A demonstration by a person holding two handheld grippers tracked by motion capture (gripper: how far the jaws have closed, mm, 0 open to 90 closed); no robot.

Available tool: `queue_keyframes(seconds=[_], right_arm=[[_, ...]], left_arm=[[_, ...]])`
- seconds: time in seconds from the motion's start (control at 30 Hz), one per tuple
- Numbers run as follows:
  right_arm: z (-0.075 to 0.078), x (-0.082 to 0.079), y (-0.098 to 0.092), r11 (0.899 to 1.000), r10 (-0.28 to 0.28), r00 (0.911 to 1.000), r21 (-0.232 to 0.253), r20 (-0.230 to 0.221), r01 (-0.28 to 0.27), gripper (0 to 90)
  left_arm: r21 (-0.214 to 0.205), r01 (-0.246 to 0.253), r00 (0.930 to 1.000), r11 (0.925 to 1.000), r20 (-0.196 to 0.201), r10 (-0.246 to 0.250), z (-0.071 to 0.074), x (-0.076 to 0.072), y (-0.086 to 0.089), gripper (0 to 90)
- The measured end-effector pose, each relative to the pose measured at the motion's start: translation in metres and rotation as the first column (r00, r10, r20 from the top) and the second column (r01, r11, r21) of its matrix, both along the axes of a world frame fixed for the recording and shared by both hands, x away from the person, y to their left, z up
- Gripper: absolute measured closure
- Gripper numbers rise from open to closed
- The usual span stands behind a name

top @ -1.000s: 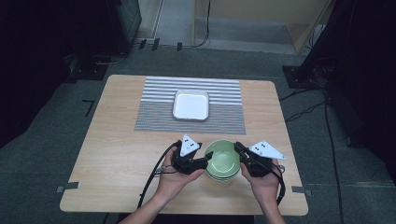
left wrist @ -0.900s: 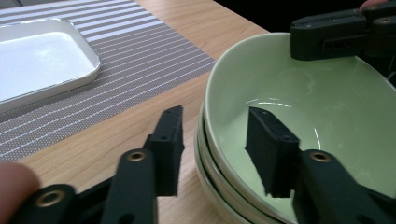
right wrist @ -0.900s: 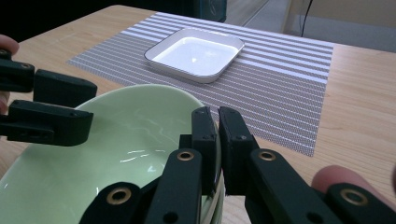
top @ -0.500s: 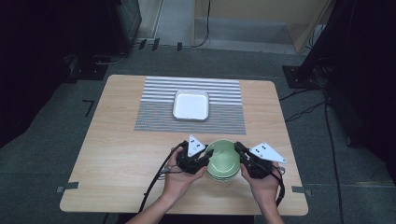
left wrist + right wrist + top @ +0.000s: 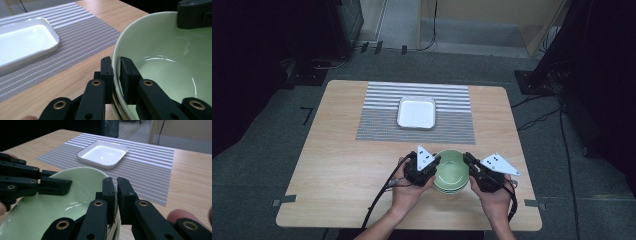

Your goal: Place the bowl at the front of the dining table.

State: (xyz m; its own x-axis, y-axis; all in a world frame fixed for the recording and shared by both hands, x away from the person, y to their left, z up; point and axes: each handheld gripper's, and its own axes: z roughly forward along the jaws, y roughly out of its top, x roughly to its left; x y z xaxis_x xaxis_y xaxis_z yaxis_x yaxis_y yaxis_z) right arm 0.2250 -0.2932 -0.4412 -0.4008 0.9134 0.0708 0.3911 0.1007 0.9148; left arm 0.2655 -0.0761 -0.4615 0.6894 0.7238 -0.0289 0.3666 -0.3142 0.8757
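Both tools, left tool [image 5: 435, 161] and right tool [image 5: 468, 161], remain clamped on opposite rims of the top green bowl [image 5: 452, 169] near the surface's front edge, position unchanged; lift apparently pending.

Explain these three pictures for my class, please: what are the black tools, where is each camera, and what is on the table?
No robot here: a person sits at a wooden table with a hand-held two-jaw tool in each hand. The high view looks down from above the person's side. The other two pictures come from small cameras riding on the tools, looking along their black jaws.

The left gripper and the right gripper each pinch the rim of the green bowl, one on each side, with one jaw inside and one outside. That bowl sits on top of a stack; other rims peek out beneath it.

Farther back lies a striped grey placemat, and on it an empty white square dish.
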Motion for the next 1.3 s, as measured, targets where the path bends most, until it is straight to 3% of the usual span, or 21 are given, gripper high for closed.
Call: queue_keyframes(seconds=[0.17,0.27,0.43,0.5,0.7,0.83,0.9,0.97,1.0,1.23,1.3], right_arm=[[0.0,0.001,-0.002,1.0,0.004,0.9993,0.017,-0.038,-0.003,81.4],[-0.003,0.004,-0.001,1.0,0.012,0.9963,0.028,-0.085,-0.01,78.7],[-0.004,0.006,0.002,1.0,-0.006,0.9945,-0.01,-0.104,0.004,83.2],[-0.004,0.005,0.006,0.997,-0.017,0.9968,-0.072,-0.078,0.011,84.0],[-0.003,0.002,0.008,0.998,-0.012,0.9999,-0.069,-0.011,0.011,83.6],[0.005,-0.004,0.007,0.997,-0.021,0.9961,-0.066,0.086,0.026,83.6],[0.007,-0.007,0.008,0.997,-0.025,0.9936,-0.069,0.11,0.033,83.6],[0.008,-0.008,0.009,0.997,-0.025,0.9922,-0.066,0.122,0.033,83.7],[0.008,-0.009,0.01,0.997,-0.025,0.9917,-0.065,0.126,0.033,83.8],[0.009,-0.01,0.013,0.998,-0.035,0.9921,-0.046,0.121,0.041,84.0],[0.007,-0.008,0.011,1.0,-0.026,0.9945,-0.013,0.101,0.028,83.7]], left_arm=[[0.011,0.02,0.9994,0.9997,0.026,-0.021,0.001,0.0,0.0,82.6],[0.012,0.022,0.999,0.9997,0.039,-0.022,0.0,0.0,0.0,82.6],[0.012,0.023,0.9982,0.9997,0.055,-0.023,0.001,-0.001,0.0,82.5],[0.0,0.023,0.9987,0.9997,0.046,-0.023,0.0,0.0,0.0,82.4],[-0.032,0.03,0.9995,0.999,0.009,-0.03,0.002,0.003,0.004,81.6],[-0.072,0.017,0.9997,0.9973,-0.015,-0.018,0.009,0.003,0.006,71.1],[-0.068,0.016,0.9998,0.9975,-0.007,-0.017,0.013,0.003,0.006,72.6],[-0.084,0.024,0.9997,0.9962,0.006,-0.023,0.015,0.001,0.006,82.1],[-0.081,0.023,0.9994,0.9965,0.027,-0.021,0.017,0.0,0.006,82.6],[-0.129,0.007,0.9985,0.9916,0.056,0.0,0.021,-0.001,0.012,83.7],[-0.122,0.001,0.997,0.9925,0.077,0.009,0.021,-0.004,0.012,83.4]])
